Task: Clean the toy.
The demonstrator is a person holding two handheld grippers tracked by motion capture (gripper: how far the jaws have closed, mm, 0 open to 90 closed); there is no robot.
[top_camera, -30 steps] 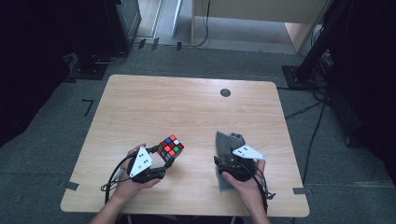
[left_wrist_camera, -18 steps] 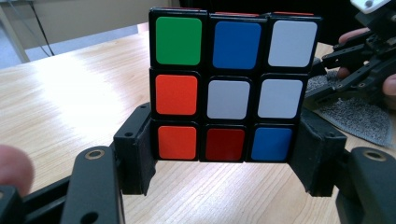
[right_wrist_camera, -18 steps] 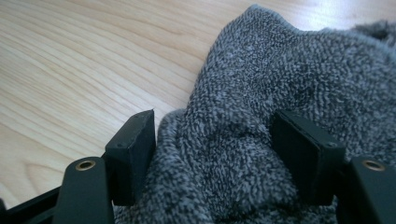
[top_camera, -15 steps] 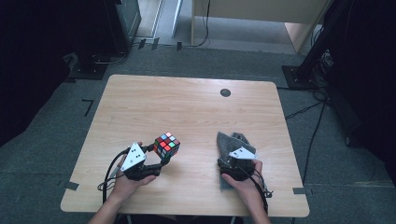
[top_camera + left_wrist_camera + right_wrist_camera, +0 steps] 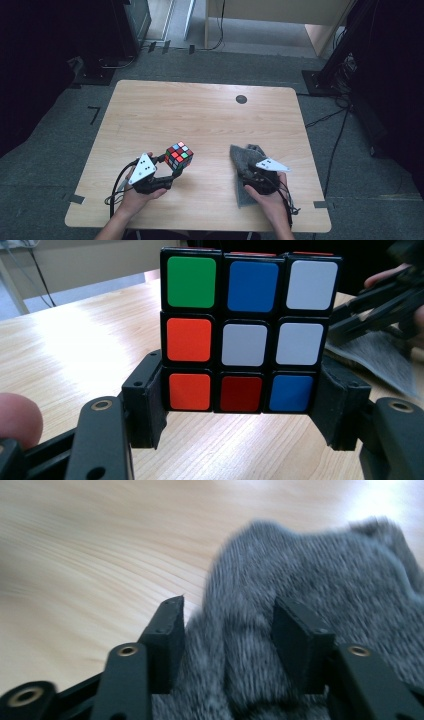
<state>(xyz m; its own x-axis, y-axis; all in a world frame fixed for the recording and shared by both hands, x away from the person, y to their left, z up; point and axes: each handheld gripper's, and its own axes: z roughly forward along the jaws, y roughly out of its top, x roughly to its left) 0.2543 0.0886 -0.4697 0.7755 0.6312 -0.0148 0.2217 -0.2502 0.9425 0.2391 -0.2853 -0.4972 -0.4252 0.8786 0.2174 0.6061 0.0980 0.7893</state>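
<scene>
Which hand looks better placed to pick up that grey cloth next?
The right. The right gripper already has the grey cloth bunched between its jaws, which have just been closing. The left gripper is busy, clamped on the puzzle cube.

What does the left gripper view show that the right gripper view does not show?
Left gripper view alone: the Rubik's cube, its bottom row clamped by the left gripper, and the other gripper farther off at the right edge. Right gripper view alone: the right gripper, whose jaws have just been closing around a fold of cloth. Both: the grey furry cloth and the wooden table.
</scene>
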